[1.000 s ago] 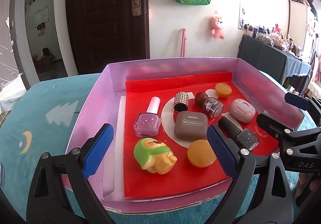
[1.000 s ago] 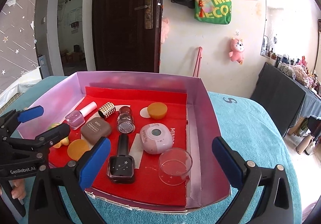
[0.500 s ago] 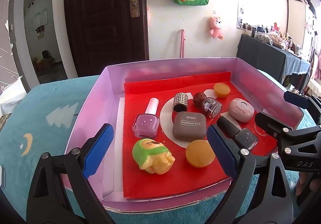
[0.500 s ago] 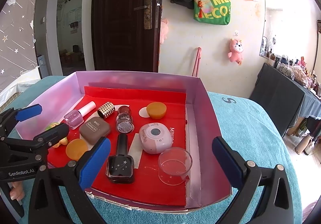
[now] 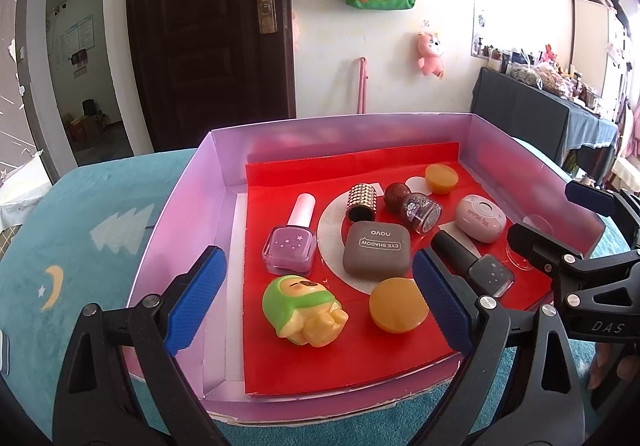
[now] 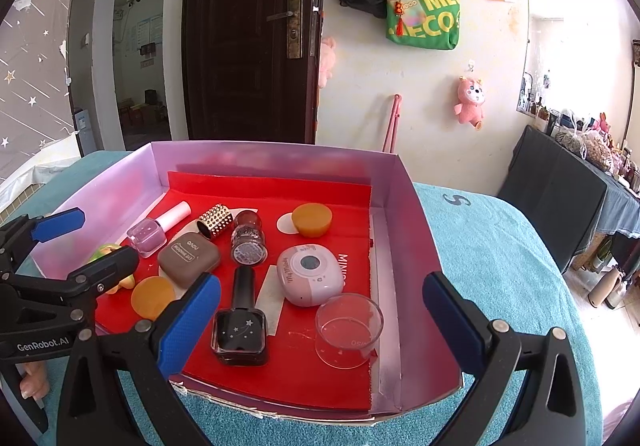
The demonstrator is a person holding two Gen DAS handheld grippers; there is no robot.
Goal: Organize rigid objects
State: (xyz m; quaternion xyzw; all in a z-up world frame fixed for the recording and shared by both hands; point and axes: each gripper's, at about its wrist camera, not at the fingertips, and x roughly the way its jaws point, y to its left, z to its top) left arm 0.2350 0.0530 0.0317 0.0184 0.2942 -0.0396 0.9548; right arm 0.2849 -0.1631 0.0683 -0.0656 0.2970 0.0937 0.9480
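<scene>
A pink box (image 5: 180, 206) with a red liner holds small items: a green-and-yellow toy (image 5: 302, 306), a purple nail polish (image 5: 290, 250), a brown eye-shadow case (image 5: 376, 250), orange discs (image 5: 396, 304), a black nail polish (image 6: 240, 322), a pink compact (image 6: 310, 274) and a clear cup (image 6: 346, 328). My left gripper (image 5: 316, 306) is open over the box's near edge, in front of the toy. My right gripper (image 6: 320, 322) is open at the box's near right corner, around the black polish and cup.
The box (image 6: 416, 230) sits on a teal cloth (image 5: 80, 230). A studded cap (image 5: 362, 200), a glitter bottle (image 5: 420, 210) and another orange disc (image 6: 312, 220) lie toward the back. A dark door and a wall with hanging bags stand behind.
Both views have shifted very slightly; the box and its items sit a touch closer. Both grippers stay open and nothing has been picked up.
</scene>
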